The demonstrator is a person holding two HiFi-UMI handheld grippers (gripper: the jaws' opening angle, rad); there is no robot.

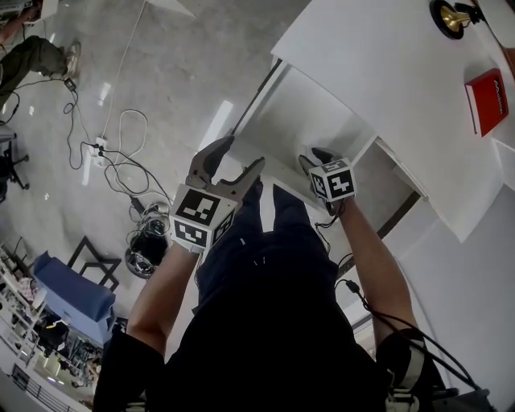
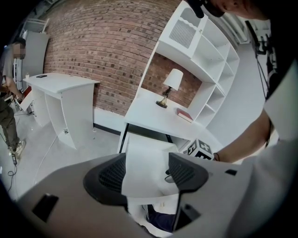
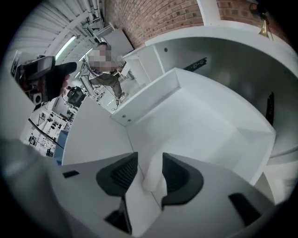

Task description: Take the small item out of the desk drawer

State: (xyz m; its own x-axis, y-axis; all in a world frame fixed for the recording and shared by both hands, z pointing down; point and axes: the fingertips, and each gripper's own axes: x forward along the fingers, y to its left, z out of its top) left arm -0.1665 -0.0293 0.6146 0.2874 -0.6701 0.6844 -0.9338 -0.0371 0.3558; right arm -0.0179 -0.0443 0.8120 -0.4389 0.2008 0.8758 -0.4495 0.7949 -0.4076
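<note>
Standing over a white desk point(image 1: 378, 56), a person holds a claw tool in each hand, both tilted downward. Nearest the body, the left gripper point(image 1: 240, 157) has its claw spread wide with nothing between the pads, and it hangs above the drawer without touching it. Just beside it, the right gripper point(image 1: 315, 161) reaches into the drawer point(image 3: 195, 121), which already stands pulled out from under the desktop. Its claw is also spread. A small pale rounded object point(image 3: 151, 176) lies between the pads, close against the near wall of the drawer. This looks like the small item to be fetched, though white on white makes that hard to confirm. The pads do not appear to press on it. So opening the drawer seems done; pinching the item and lifting it out are left. Farther off, a red book point(image 1: 487, 100) and a brass lamp base point(image 1: 447, 16) sit on the desktop, and cables point(image 1: 121, 153) trail across the grey floor beyond
</note>
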